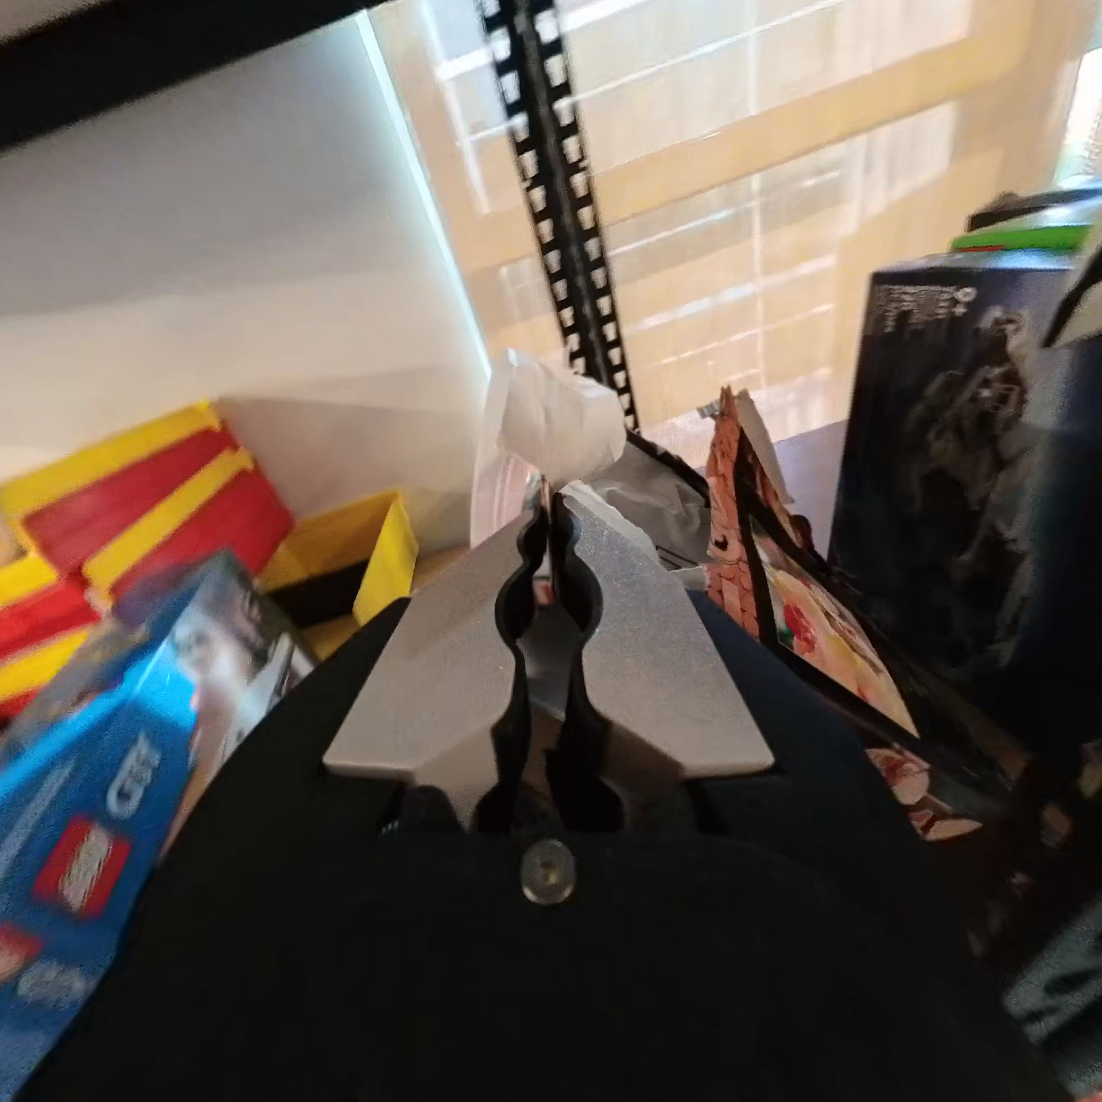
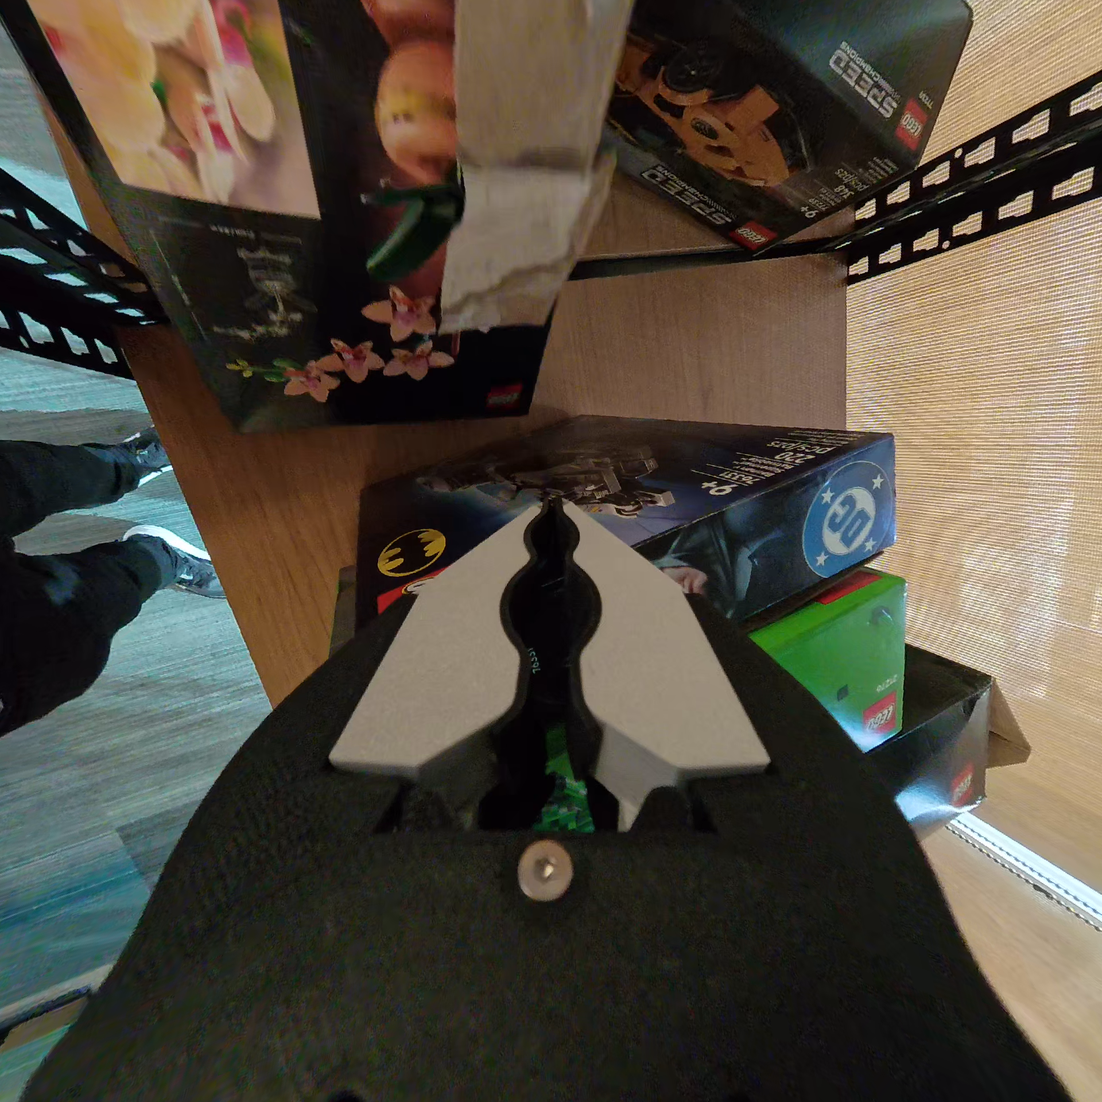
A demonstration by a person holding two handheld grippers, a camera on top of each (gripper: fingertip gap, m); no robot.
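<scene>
At the left claw [image 1: 551, 507], tips clenched, seemingly pinching the lower edge of a white bag [image 1: 548, 417]. Thin, soft and light, probably slippery; safest to hold at a bunched fold. Right claw [image 2: 551, 507] clenched too, nothing seen inside, tips just over a blue box [image 2: 745, 495] stacked on a green box [image 2: 835, 656]. Farther on the shelf [image 2: 686, 358], a flower box [image 2: 268, 268]. Behind the bag, a black post [image 1: 554, 209].

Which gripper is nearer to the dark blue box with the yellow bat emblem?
Right. The right gripper, shut, has its tips at the dark blue box; the left gripper pinches a white plastic bag elsewhere.
</scene>
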